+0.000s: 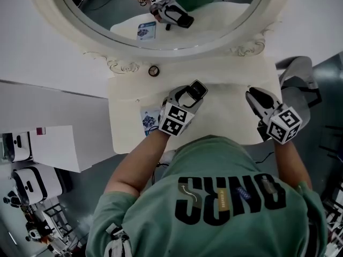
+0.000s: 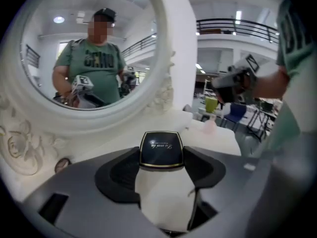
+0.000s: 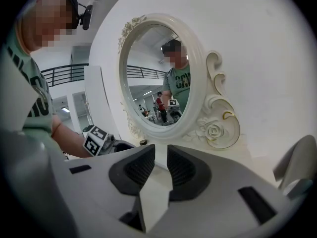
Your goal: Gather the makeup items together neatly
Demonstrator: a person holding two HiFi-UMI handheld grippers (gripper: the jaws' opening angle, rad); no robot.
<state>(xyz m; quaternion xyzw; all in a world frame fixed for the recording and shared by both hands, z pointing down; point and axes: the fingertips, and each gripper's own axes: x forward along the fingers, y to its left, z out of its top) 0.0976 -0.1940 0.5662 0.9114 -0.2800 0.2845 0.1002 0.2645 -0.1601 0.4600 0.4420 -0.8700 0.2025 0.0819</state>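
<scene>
White wall behind, grey floor below; reflections show a big hall w/ railings and ceiling lights. Cream dressing table stands against the wall, w/ an oval, carved-frame mirror at its back. Person in green T-shirt leans over the table, one gripper per hand.

L gripper is over the table's middle, aimed at the mirror, jaws clamped on a black compact w/ gold trim. Compact lies flat between the pads, lid up; nearly square, so no clear long axis.

R gripper is over the table's right part, jaws a narrow gap apart, nothing between.

Blue-printed card lies just left of L gripper. Small round item sits at the mirror's base.
</scene>
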